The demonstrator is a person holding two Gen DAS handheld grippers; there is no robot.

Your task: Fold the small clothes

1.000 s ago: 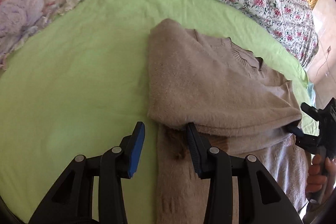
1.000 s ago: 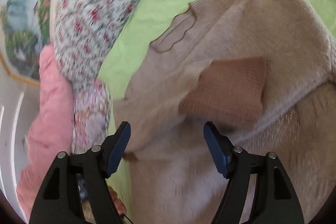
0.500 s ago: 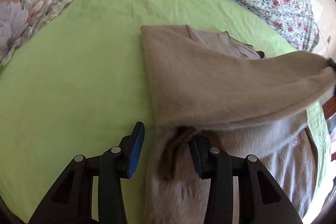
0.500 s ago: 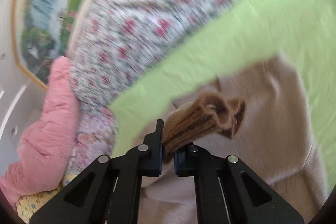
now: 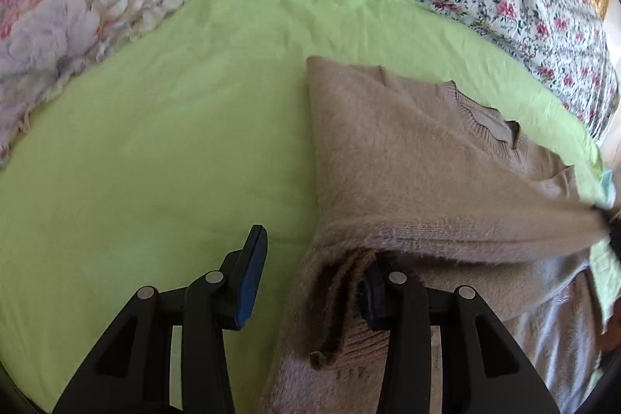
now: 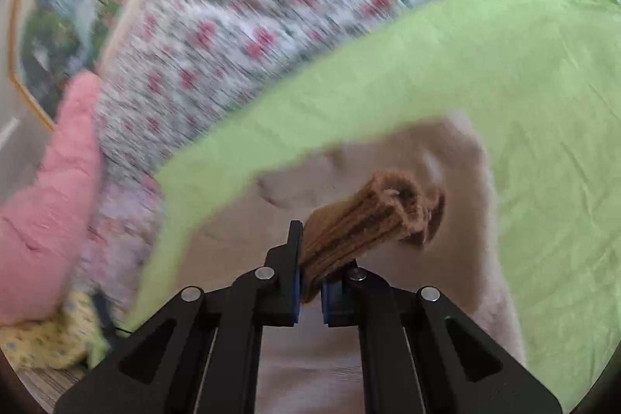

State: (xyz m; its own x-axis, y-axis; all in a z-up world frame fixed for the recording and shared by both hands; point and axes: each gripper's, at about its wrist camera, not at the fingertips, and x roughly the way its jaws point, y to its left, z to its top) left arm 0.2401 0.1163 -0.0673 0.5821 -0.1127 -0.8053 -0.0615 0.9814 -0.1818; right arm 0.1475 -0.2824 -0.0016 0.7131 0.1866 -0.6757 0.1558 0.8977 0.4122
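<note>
The tan sweater [image 5: 407, 158] lies on the green bed sheet [image 5: 163, 150], and its sleeve [image 5: 485, 231] stretches sideways across it toward the right side. The right gripper [image 6: 309, 282] has its fingers clenched on the brown cuff [image 6: 372, 216], so it is the hand to carry the sleeve over. The left gripper [image 5: 310, 278] has released fingers around the sweater's near edge, not pinching it.

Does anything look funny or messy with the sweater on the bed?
A little. The beige sweater is not lying flat on the green sheet: one sleeve is stretched tight across it. The right claw is shut on the sleeve's brown cuff, which is bunched up. No tears or spills show.
</note>
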